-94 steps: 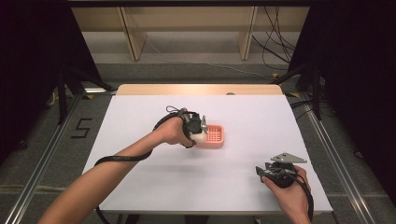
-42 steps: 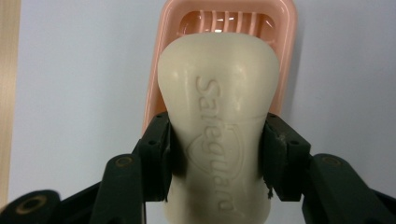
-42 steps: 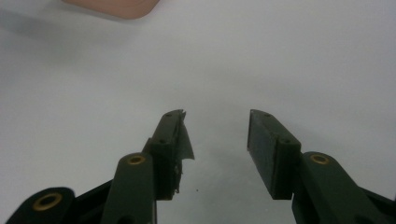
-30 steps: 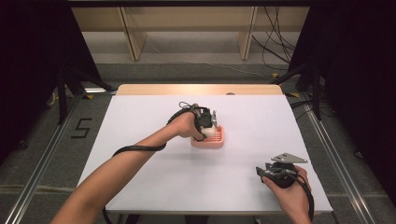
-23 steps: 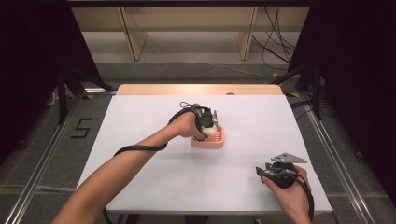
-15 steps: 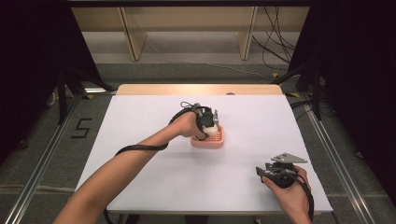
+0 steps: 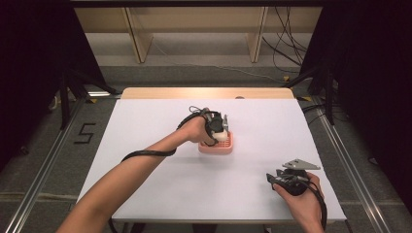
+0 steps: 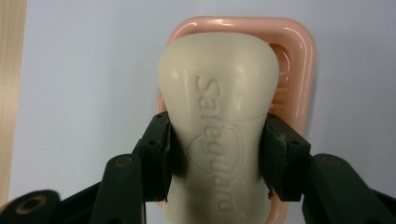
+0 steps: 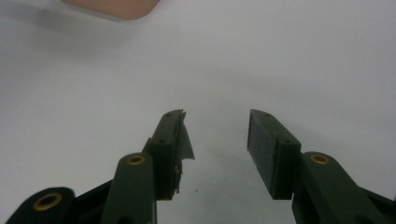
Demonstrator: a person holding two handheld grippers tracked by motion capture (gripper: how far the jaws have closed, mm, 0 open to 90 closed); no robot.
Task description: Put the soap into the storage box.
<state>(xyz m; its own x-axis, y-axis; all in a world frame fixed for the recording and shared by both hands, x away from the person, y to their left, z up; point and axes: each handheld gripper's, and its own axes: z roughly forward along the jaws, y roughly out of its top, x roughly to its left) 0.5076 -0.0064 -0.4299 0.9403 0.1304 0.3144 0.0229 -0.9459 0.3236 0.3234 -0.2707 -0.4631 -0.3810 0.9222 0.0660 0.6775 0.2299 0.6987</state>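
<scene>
A cream bar of soap [image 8: 217,121], embossed with a brand name, is clamped between the pads of my left gripper [image 8: 217,154], which is shut on it. The bar hangs right over a pink soap dish [image 8: 299,51]; I cannot tell whether it touches the dish. In the high view the left gripper [image 7: 218,127] and the white soap [image 7: 220,132] sit over the pink dish [image 7: 224,147] at mid-table. My right gripper [image 9: 215,128] stands open over bare white table with nothing between its jaws; in the high view the right gripper [image 7: 278,178] rests near the front right corner.
The white tabletop [image 7: 145,121] has a wooden strip [image 7: 204,93] along its far edge. A corner of the pink dish [image 9: 112,7] shows at the top of the right gripper view. Black cables trail from both grippers. Dark curtains flank the table.
About three seconds ago the left gripper held the soap just left of the dish; it has since moved right over the dish. Over the last second nothing has visibly moved.
</scene>
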